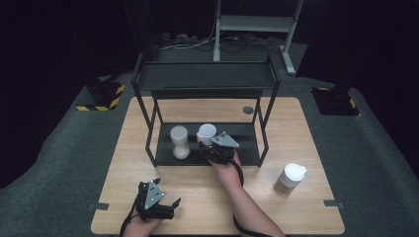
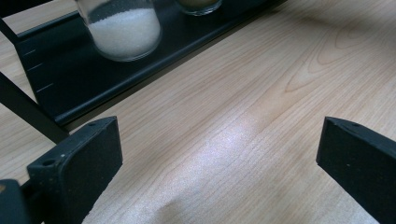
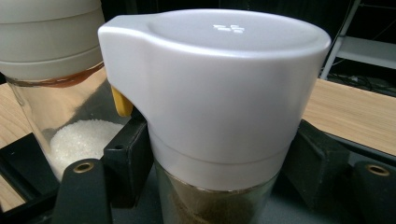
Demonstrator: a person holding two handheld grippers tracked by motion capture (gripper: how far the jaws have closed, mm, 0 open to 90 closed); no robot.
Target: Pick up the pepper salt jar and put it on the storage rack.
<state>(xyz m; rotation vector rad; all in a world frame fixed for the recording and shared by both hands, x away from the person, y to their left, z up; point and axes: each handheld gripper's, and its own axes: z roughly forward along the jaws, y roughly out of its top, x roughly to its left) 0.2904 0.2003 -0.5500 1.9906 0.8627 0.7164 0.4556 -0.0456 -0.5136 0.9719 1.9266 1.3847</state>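
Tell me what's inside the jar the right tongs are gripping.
The jar shows a brown powder at the bottom of its glass. Its white lid and the right tongs hide how full it is.

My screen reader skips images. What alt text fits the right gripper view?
The right gripper has its black jaws on either side of a white-lidded jar of brown powder, on a black shelf. Beside it stands a second jar holding white granules.
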